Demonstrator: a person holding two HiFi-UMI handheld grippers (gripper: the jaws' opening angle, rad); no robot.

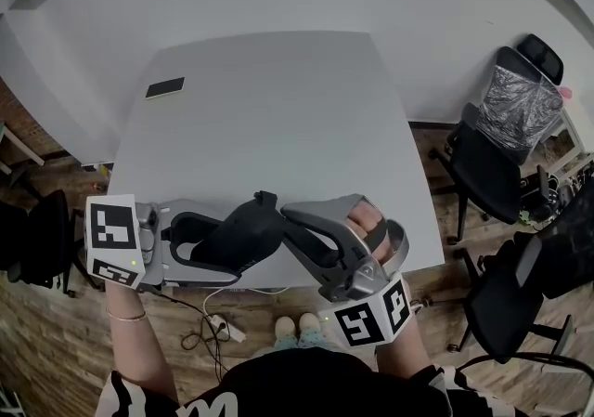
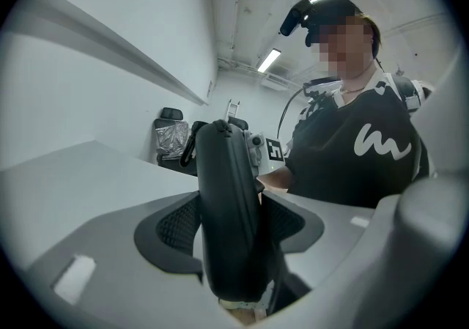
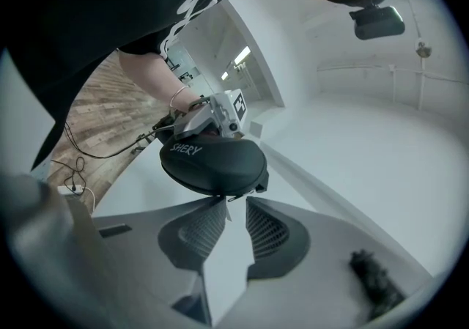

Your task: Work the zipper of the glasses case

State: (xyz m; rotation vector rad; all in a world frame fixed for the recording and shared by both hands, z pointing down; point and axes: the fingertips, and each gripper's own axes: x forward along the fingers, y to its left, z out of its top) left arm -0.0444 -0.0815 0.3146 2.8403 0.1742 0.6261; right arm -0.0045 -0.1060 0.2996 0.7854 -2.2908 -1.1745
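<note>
A white counter [image 1: 278,99] filled the middle of the head view, and the person held both grippers together over its near edge. The left gripper [image 2: 231,221] had its fingers clamped on the sides of a black glasses case [image 1: 239,234], which it held edge-on, while the right gripper [image 3: 233,204] met the case's end with its fingers narrowed to a slim gap. A small zipper pull [image 3: 261,182] showed at that end, seemingly just above the fingertips rather than pinched between them.
</note>
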